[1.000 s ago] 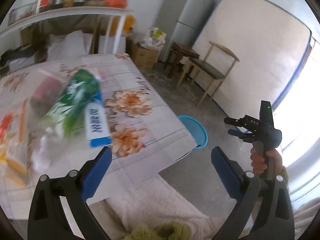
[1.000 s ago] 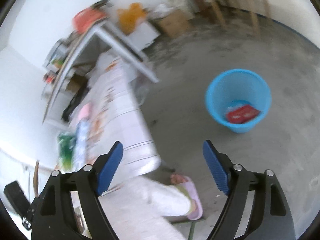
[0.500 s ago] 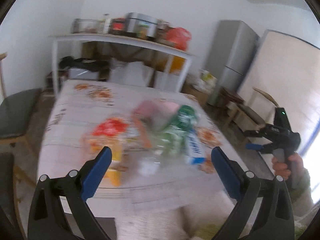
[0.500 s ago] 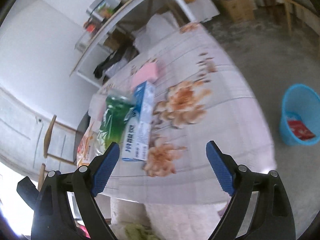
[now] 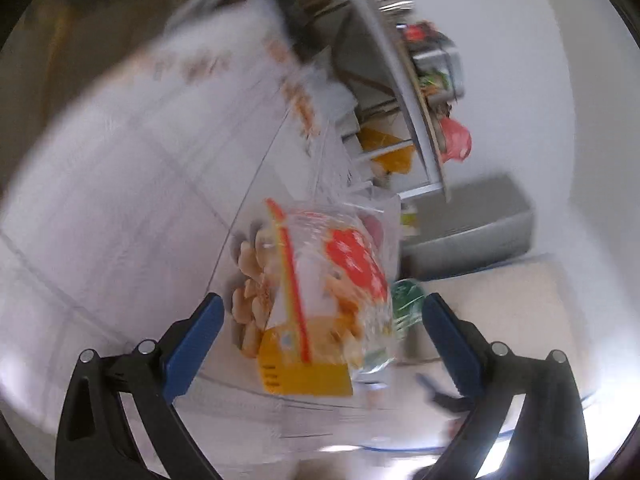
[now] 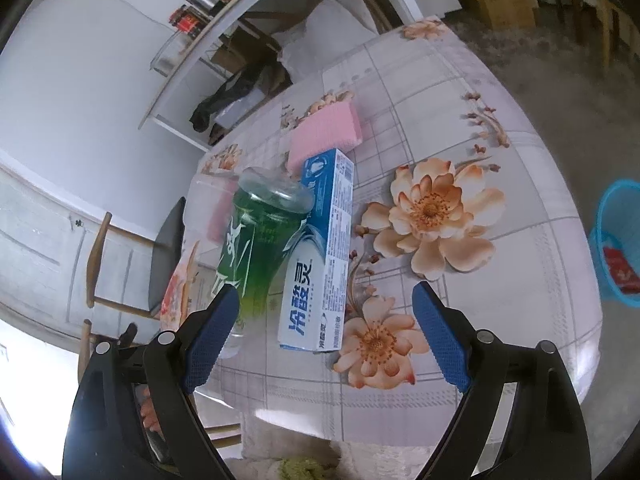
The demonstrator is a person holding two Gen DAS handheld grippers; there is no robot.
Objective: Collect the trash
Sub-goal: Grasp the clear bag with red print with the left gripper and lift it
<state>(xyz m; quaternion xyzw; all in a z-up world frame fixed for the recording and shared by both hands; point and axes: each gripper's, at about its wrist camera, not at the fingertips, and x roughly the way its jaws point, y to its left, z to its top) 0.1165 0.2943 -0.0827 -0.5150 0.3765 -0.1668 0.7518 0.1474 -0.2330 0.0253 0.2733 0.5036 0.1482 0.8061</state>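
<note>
Change since earlier frames: both wrist views are swinging off the floor and onto the table; the left view is rolling, blurred, and closing on the snack bag.
Left gripper: jaws are standing wide apart, nothing clamped; the snack bag is sitting between the blue pads at lower centre, not visibly pressed.
Right gripper: jaws are standing wide apart, empty, hanging over the near table edge.
Toothpaste box: lying at frame centre, its near end between the right pads, touching the green bottle on its left.
Pink pack: lying just beyond the box, upper centre.
Table: floral cloth, bearing all items.
Blue bin: standing on the floor at the right edge, a red wrapper already inside.
Step in hand (judgement): approaching the next piece of trash.
Technique (judgement): settling the left wrist before closing; pinching the bag across its bunched middle, since film is likely slipping; closing the right jaws across the box's narrow width, clear of the bottle.
</note>
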